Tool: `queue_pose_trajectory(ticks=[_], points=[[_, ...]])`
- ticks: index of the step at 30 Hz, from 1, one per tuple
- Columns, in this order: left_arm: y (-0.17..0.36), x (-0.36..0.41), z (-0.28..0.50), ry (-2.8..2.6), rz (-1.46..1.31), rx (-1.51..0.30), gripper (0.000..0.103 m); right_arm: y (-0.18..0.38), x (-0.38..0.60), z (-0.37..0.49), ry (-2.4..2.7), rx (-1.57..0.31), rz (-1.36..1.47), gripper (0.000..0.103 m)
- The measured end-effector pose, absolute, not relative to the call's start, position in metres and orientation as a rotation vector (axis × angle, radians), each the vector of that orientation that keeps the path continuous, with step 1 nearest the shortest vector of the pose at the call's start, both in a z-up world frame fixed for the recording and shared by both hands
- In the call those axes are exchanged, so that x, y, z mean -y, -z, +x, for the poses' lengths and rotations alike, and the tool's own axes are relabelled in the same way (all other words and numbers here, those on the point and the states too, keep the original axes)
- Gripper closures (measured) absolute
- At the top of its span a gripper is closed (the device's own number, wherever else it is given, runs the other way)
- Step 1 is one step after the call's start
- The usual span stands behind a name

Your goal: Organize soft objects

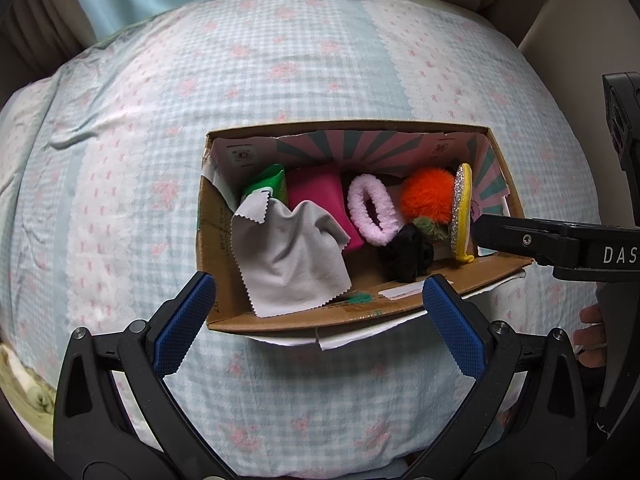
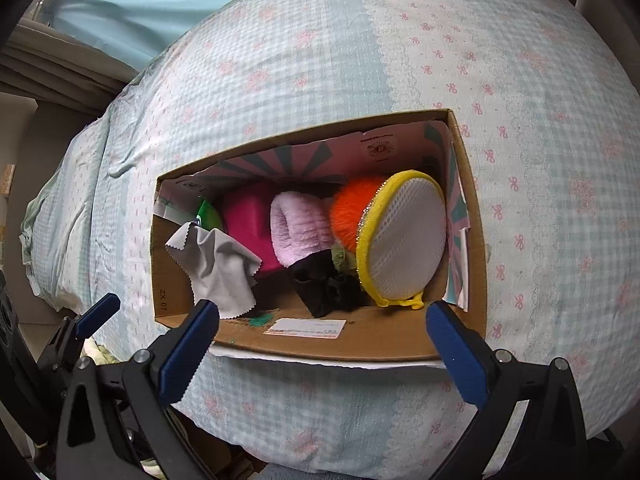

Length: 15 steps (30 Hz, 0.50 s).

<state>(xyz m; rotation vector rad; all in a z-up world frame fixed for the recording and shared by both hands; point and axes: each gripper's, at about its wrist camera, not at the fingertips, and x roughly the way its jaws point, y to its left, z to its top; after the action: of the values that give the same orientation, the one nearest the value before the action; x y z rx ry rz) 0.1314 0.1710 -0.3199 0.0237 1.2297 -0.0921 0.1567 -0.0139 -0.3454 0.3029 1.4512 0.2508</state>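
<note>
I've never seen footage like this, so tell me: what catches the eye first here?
A cardboard box sits on a checked bedspread, crammed with soft things. Brightest are the fluffy orange pom-pom and the yellow-rimmed mesh pad standing on edge at the box's right end, with a grey cloth draped at the left. Below, the right gripper gapes open with blue pads.

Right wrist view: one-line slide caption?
Open right gripper above cardboard box holding yellow-rimmed mesh pad, orange pom-pom, pink scrunchie, grey cloth.
</note>
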Motion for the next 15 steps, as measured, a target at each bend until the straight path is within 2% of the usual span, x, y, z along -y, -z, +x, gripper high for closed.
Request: queue_pose_trajectory(ticks=[8, 15], points=[[0.284, -0.154, 0.133, 0.109, 0.026, -1.189, 0.000, 0.316, 0.036, 0.155, -0.253, -1.448, 0.306, 0.000], [0.183, -0.134, 0.132, 0.098, 0.012, -1.022, 0.000, 0.208, 0.062, 0.147, -0.208, -1.262, 0.134, 0.000]])
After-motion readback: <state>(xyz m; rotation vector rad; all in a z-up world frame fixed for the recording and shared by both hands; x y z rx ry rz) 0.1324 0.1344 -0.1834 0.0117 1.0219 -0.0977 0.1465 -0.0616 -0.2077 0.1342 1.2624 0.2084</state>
